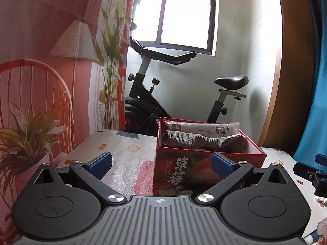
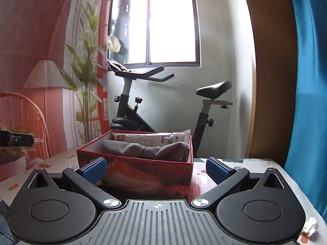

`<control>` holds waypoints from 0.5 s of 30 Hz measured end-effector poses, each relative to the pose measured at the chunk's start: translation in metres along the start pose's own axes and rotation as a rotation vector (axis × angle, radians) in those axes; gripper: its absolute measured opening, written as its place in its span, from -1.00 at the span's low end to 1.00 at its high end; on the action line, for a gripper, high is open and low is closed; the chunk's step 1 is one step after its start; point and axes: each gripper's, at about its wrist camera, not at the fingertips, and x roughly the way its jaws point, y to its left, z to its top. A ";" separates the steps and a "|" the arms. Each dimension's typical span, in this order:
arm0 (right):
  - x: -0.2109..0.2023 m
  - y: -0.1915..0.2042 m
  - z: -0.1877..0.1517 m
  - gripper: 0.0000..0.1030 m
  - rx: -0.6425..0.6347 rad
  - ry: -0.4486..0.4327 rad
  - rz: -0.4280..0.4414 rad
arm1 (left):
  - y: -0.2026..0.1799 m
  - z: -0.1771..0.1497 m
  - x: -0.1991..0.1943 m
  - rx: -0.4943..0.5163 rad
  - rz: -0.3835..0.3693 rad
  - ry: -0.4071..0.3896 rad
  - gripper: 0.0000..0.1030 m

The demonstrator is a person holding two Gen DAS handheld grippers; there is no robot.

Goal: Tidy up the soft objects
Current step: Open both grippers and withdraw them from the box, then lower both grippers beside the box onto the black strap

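Grey knitted cloth (image 1: 204,141): lay inside red strawberry-print cardboard box (image 1: 184,167), beside white plastic packet (image 1: 202,128).
Left gripper (image 1: 161,164): released, empty.
Right gripper (image 2: 156,168): released, empty.

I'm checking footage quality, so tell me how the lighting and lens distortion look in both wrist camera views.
Left wrist view: the window is blown out white, leaving the exercise bike backlit; the door frame bows from fisheye. Right wrist view: the same glare at the window, curved edges, yet the grey towel in the red box stays readable and sharp.
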 end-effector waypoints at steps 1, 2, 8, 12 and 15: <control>0.001 -0.001 -0.001 0.99 0.004 0.003 0.001 | 0.000 0.000 0.000 0.001 0.001 0.000 1.00; 0.002 -0.001 -0.002 0.99 0.008 0.005 0.002 | -0.001 0.000 0.001 0.003 0.001 0.001 1.00; 0.012 -0.008 -0.013 0.99 0.038 0.033 0.005 | -0.004 -0.005 0.011 0.011 0.000 0.036 1.00; 0.024 -0.015 -0.022 0.99 0.066 0.070 -0.012 | -0.005 -0.012 0.023 0.011 -0.008 0.075 1.00; 0.035 -0.020 -0.030 0.99 0.086 0.100 -0.010 | -0.006 -0.017 0.034 0.016 -0.015 0.104 1.00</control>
